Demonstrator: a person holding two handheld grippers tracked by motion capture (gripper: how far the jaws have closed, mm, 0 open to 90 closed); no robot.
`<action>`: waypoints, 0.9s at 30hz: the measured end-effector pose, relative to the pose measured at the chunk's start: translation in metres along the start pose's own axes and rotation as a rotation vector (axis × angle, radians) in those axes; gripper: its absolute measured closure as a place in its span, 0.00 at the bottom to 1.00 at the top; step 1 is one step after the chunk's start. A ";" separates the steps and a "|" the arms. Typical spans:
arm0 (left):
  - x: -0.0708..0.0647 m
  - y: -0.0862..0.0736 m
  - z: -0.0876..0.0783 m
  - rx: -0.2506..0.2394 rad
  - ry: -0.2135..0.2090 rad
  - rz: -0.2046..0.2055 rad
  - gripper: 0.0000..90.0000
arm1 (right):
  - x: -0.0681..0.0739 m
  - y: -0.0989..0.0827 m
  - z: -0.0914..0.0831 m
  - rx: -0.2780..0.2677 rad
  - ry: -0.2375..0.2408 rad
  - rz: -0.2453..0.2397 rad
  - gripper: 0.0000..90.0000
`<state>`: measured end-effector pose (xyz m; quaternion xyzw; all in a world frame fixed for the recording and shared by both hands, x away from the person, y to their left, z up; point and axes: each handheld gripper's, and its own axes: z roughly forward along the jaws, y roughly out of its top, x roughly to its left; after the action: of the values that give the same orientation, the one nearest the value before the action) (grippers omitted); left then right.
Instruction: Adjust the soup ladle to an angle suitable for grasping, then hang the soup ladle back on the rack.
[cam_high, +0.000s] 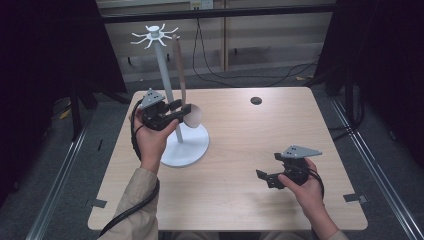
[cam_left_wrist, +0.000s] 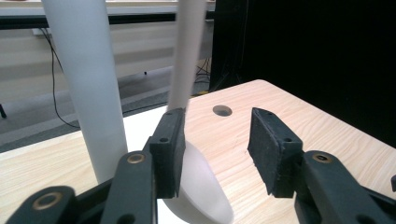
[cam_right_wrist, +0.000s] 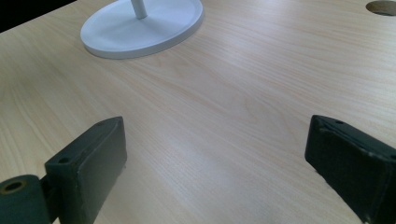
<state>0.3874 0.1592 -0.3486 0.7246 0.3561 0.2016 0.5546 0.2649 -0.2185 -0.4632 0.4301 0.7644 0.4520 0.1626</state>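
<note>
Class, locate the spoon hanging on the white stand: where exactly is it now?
In the high view the spoon hangs left of table centre beside the stand's pole, its bowl at the open left gripper.

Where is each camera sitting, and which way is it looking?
High view: above the person's side, looking forward and down at the table; both forearms, the left gripper and the right gripper show.
Left gripper view: rides that gripper, looking between its open fingers at the stand's pole and a hanging spoon.
Right gripper view: looks low across the tabletop past its wide-open fingers.
Shared: the white stand base and the table's round hole.
</note>
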 end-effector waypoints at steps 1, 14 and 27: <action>0.000 0.000 -0.001 0.001 -0.002 0.001 0.60 | 0.000 0.000 0.000 -0.004 0.001 -0.005 0.06; -0.005 -0.009 -0.007 0.007 -0.021 -0.002 0.42 | 0.002 0.001 -0.001 -0.001 0.003 -0.009 0.06; -0.005 -0.028 -0.014 0.021 -0.025 -0.016 0.23 | 0.000 -0.001 -0.005 -0.001 -0.008 -0.008 0.06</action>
<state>0.3665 0.1679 -0.3703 0.7300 0.3570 0.1843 0.5530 0.2610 -0.2213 -0.4615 0.4288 0.7652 0.4501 0.1674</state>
